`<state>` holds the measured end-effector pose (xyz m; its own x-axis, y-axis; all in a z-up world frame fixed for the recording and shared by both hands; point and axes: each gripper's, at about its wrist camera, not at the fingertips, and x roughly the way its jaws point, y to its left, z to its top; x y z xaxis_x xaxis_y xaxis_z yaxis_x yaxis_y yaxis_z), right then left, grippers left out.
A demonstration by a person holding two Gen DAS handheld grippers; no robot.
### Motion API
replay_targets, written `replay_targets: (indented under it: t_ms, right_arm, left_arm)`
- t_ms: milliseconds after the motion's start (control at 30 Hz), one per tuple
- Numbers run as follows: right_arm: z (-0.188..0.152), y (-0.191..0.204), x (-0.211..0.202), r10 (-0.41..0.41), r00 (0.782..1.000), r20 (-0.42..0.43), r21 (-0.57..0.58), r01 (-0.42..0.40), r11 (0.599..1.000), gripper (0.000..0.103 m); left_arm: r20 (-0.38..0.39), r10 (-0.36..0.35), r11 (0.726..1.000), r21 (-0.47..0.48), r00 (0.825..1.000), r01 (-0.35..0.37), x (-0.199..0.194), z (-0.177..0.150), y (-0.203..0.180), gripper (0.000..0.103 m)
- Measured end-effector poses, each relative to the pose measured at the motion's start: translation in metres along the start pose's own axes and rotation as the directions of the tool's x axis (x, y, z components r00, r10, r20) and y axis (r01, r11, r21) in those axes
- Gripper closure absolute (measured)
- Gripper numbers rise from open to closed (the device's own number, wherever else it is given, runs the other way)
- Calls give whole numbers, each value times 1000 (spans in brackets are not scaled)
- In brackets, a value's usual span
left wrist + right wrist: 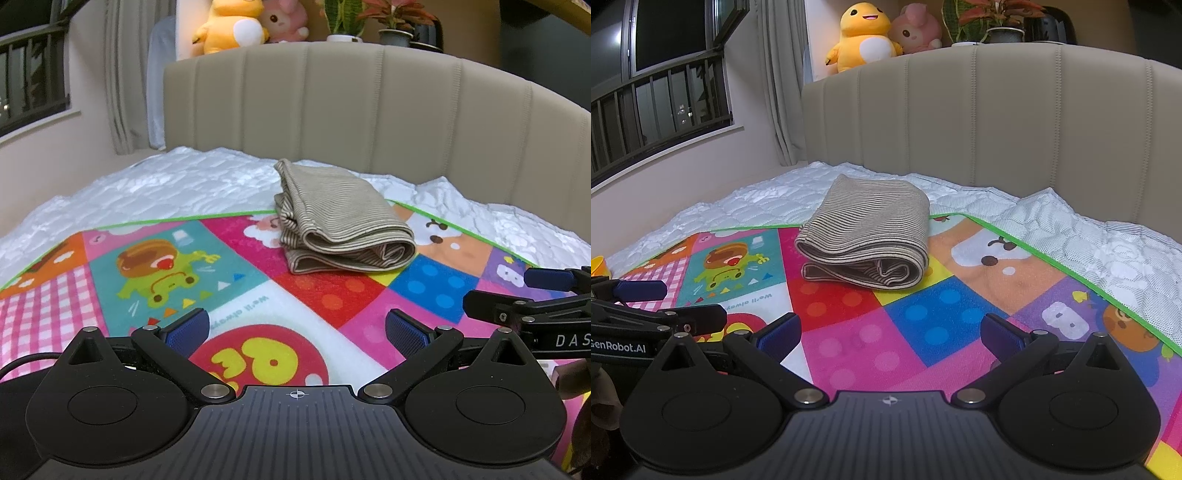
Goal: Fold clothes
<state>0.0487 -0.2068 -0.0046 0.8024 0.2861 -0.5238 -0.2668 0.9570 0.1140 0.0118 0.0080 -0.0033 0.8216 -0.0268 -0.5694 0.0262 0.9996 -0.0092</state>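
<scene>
A beige striped garment (340,221) (866,240) lies folded into a compact bundle near the far edge of a colourful cartoon mat (258,295) (923,314). My left gripper (297,328) hovers open over the mat, well short of the garment, nothing between its blue pads (188,328). My right gripper (890,332) is likewise open and empty, also short of the bundle. Each gripper shows at the edge of the other's view: the right gripper (535,295) at right, the left gripper (661,306) at left.
The mat lies on a white quilted mattress (166,184) (1071,236) against a beige padded headboard (369,110) (997,110). Plush toys (864,37) and potted plants (997,22) sit above it. A window with railings (657,92) and a curtain stand at left. A yellow object (598,266) peeks in at far left.
</scene>
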Motion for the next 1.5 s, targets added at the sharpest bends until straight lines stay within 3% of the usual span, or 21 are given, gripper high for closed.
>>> replay_targets:
  t_ms: [1500]
  right_arm:
    - [3,-4,-2,-1,1000,12,20,1,1000,0]
  left_arm:
    - [-6,-4,1000,4,1000,4,1,-1,-3,0]
